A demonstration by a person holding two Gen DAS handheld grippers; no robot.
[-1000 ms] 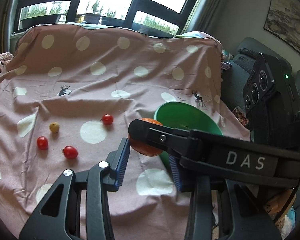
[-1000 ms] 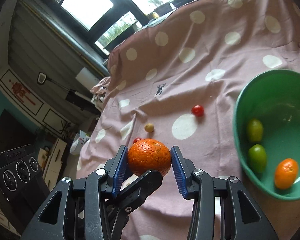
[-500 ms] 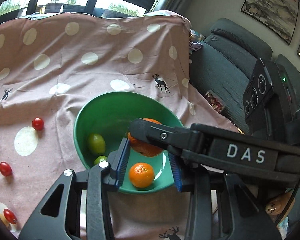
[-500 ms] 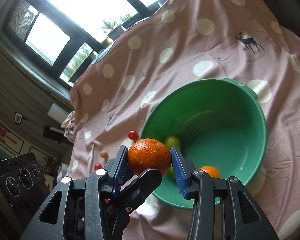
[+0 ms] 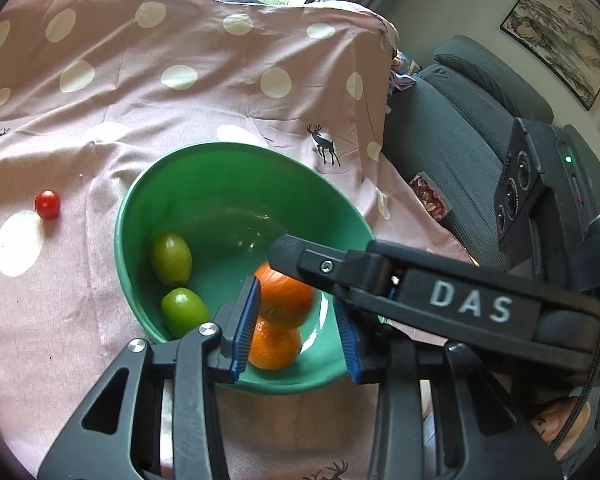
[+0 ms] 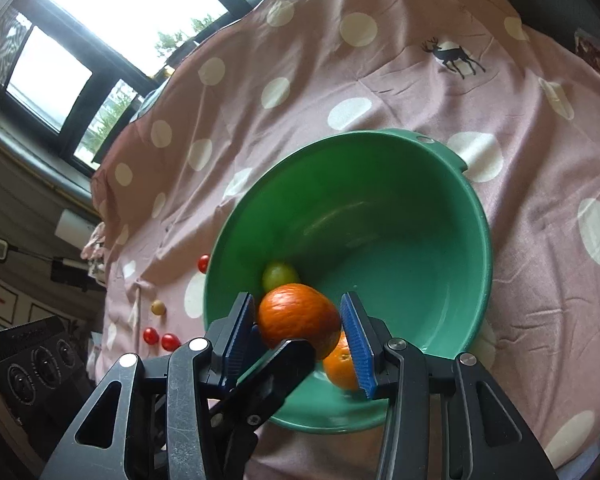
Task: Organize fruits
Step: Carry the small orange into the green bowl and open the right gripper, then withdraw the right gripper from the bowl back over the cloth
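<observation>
Two grippers meet over the green bowl (image 6: 452, 216), which sits on a pink polka-dot cloth (image 5: 220, 92) draped over the desk. The right gripper (image 6: 300, 330) is clamped on a large orange (image 6: 298, 318), its blue pads pressed against the fruit's sides; in its own view the orange sits low in the frame, above the bowl's near rim. In the left wrist view that same orange (image 5: 286, 298) appears at centre, with the right gripper's black finger crossing in from the right edge. The left gripper (image 5: 296, 330) has its blue pads set apart with nothing pressed between them; the orange and bowl are seen through the gap.

Inside the bowl lie a smaller orange (image 5: 274, 346), directly below the held one in the frame, and two green fruits (image 5: 171, 258) toward the bowl's left side. At left on the cloth, outside the bowl, rests a red cherry tomato (image 5: 48, 204); the right wrist view shows more small tomatoes (image 6: 151, 335) at lower left
</observation>
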